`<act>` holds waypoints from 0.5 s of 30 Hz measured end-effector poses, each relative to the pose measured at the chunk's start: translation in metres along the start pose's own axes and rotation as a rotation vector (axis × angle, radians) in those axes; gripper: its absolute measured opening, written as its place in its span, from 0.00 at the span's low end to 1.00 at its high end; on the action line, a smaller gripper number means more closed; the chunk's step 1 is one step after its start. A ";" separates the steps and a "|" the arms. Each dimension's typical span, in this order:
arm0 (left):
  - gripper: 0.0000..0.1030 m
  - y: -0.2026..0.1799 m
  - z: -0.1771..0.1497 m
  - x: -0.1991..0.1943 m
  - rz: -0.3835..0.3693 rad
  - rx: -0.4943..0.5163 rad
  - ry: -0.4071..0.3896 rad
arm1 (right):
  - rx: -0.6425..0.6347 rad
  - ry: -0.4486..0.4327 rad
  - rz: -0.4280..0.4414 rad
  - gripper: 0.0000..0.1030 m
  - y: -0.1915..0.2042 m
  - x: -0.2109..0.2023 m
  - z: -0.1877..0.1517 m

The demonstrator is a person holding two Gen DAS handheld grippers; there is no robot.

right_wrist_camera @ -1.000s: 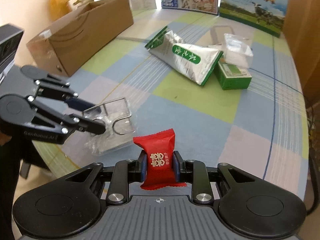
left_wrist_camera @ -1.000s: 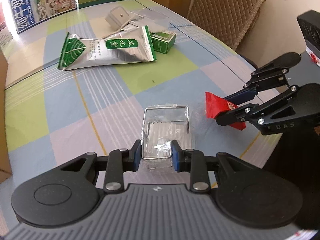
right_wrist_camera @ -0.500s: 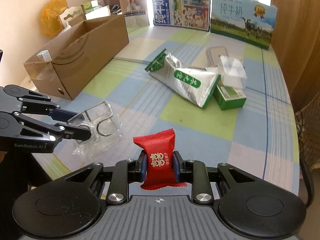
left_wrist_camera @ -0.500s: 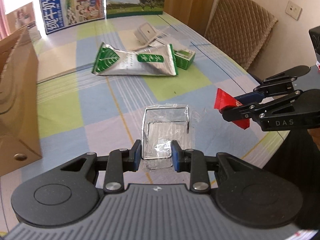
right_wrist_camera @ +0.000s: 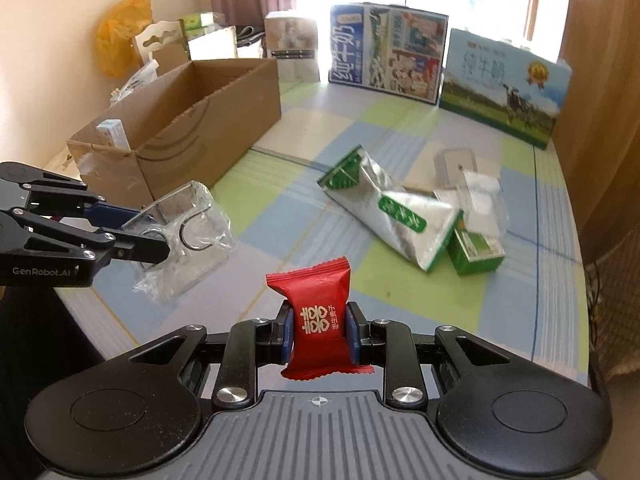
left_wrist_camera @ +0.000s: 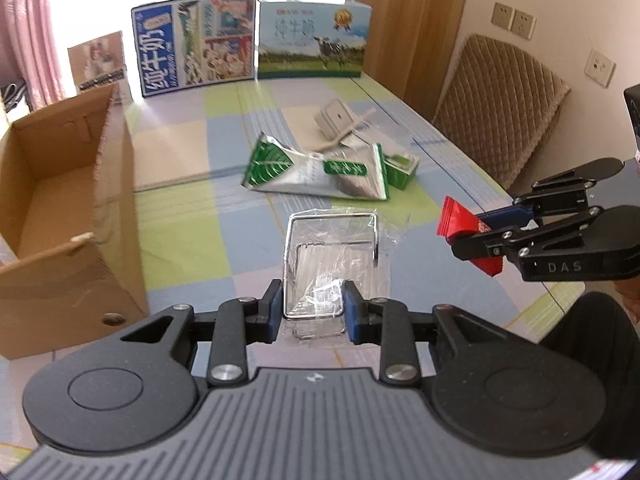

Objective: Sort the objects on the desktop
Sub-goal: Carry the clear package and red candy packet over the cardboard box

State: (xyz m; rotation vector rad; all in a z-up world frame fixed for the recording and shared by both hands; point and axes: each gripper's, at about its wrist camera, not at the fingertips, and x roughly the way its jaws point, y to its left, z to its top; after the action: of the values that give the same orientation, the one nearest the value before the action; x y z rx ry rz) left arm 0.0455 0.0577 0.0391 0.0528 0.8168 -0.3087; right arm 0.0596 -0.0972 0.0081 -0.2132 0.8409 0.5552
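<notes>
The table (right_wrist_camera: 400,288) wears a checked cloth of green, blue, pink and cream squares, and its curved near edge runs just below both claws. Along its left side stands a long, open cardboard box (right_wrist_camera: 208,120), its top clear of cover. Two milk cartons (right_wrist_camera: 386,54) stand upright at the far end. In the middle lies a crumpled silver and green bag (right_wrist_camera: 394,210), touching a small green box (right_wrist_camera: 476,252) and a clear plastic wrapper (right_wrist_camera: 480,204); a pale grey container (right_wrist_camera: 454,164) sits just behind them. The cloth between this heap and the near edge is bare, as is the stretch between heap and cardboard box.

The left claw (left_wrist_camera: 313,312) is clamped on a bent wire frame in clear plastic wrap (left_wrist_camera: 334,252), held off the cloth near the box's front corner. The right claw (right_wrist_camera: 319,334) is clamped on a red sweet packet (right_wrist_camera: 316,316) with white characters, upright, above the near edge.
</notes>
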 end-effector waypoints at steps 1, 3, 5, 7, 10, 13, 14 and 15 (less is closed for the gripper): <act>0.25 0.003 0.000 -0.004 0.005 -0.003 -0.007 | -0.005 -0.004 0.000 0.22 0.004 0.000 0.004; 0.25 0.010 0.001 -0.011 0.018 -0.008 -0.021 | -0.019 -0.011 -0.005 0.22 0.011 0.002 0.012; 0.25 0.018 0.002 -0.019 0.034 -0.017 -0.036 | -0.034 -0.016 -0.007 0.22 0.018 0.003 0.021; 0.25 0.025 0.004 -0.027 0.053 -0.025 -0.052 | -0.052 -0.024 -0.009 0.22 0.027 0.005 0.029; 0.25 0.037 0.007 -0.038 0.075 -0.039 -0.075 | -0.074 -0.041 0.006 0.22 0.043 0.007 0.043; 0.25 0.049 0.010 -0.049 0.092 -0.056 -0.098 | -0.099 -0.057 0.022 0.22 0.059 0.010 0.057; 0.25 0.054 0.011 -0.053 0.100 -0.062 -0.104 | -0.107 -0.062 0.027 0.22 0.064 0.012 0.061; 0.25 0.058 0.012 -0.057 0.110 -0.065 -0.109 | -0.115 -0.067 0.031 0.22 0.070 0.013 0.065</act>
State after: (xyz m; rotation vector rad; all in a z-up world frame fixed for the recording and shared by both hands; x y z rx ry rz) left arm 0.0341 0.1251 0.0839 0.0199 0.7124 -0.1800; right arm 0.0708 -0.0080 0.0436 -0.2852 0.7492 0.6372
